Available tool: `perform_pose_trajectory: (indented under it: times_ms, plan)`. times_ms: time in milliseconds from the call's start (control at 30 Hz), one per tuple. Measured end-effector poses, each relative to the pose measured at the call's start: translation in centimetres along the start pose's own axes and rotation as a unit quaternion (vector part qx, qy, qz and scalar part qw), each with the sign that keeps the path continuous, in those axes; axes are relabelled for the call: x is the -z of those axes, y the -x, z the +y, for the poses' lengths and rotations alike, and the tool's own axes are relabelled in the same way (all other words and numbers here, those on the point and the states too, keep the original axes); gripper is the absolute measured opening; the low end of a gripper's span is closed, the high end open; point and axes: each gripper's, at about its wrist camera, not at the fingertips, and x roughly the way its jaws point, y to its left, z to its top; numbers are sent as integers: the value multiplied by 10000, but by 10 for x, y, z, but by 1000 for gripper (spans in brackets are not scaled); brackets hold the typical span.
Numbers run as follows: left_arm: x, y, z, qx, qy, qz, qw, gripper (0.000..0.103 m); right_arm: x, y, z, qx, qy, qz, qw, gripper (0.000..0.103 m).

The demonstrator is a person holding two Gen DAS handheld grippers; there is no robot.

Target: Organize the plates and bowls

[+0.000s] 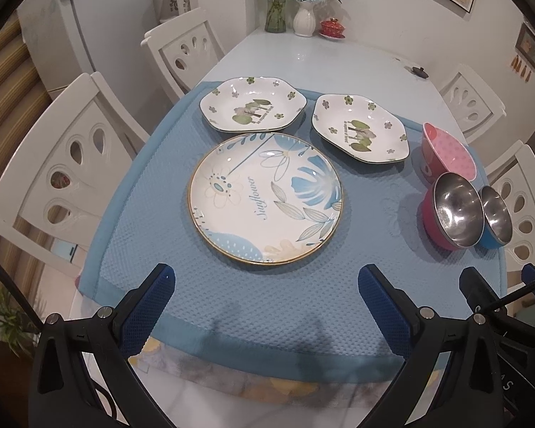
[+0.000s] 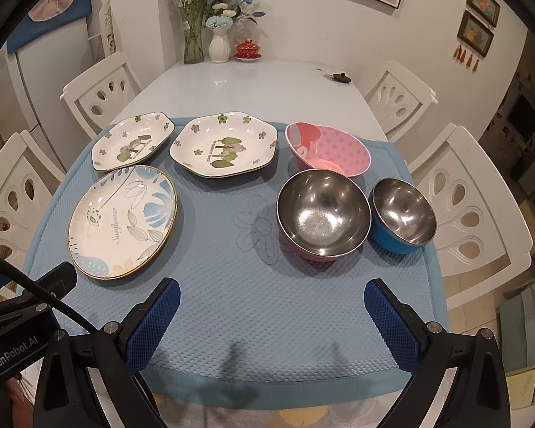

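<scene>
Tongs spread on both sides, left tongs (image 1: pixel 266 281) facing sunflower plate (image 1: pixel 266 199), right tongs (image 2: pixel 271 296) facing steel bowls (image 2: pixel 323 212).

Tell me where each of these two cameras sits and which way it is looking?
Left wrist: on the left gripper, facing the round blue-flowered plate; open blue fingers show.
Right wrist: on the right gripper, facing the pink-based steel bowl; open fingers show, plus the other gripper's black body at left.
Shared: the blue textured mat, both hexagonal plates, all three bowls.
</scene>
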Motion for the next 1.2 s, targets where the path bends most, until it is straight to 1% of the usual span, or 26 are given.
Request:
perform_pose_trajectory:
  times_ms: [333,467,533,700,900,1067,1167,1200]
  plan:
    - [3,-3,6,-31,16,31,10000,102,3,-6,6,-50,0,134,9999,103]
    - [1,0,12,-266,-26,-111,9996,102,3,-5,11,-78,39,129,9999,103]
    - [-2,1,18,-283,0,-162,9995,102,2,-4,16,-98,77,105,9999,103]
    - [-15,1,40,-270,112,-246,9993,102,-6,0,28,-163,165,-9,9997,103]
    - [-34,0,65,-383,-32,-479,9981,102,-21,0,48,-348,190,-100,9992,103]
    - [-41,-1,83,-329,-23,-556,9979,102,-29,0,62,-415,85,-224,9988,101]
    - [-41,-6,89,-292,-82,-541,9981,102,-32,1,71,-302,158,-337,9988,101]
    - [-41,-8,90,-278,-107,-541,9981,102,-32,2,76,-184,247,-437,9986,101]
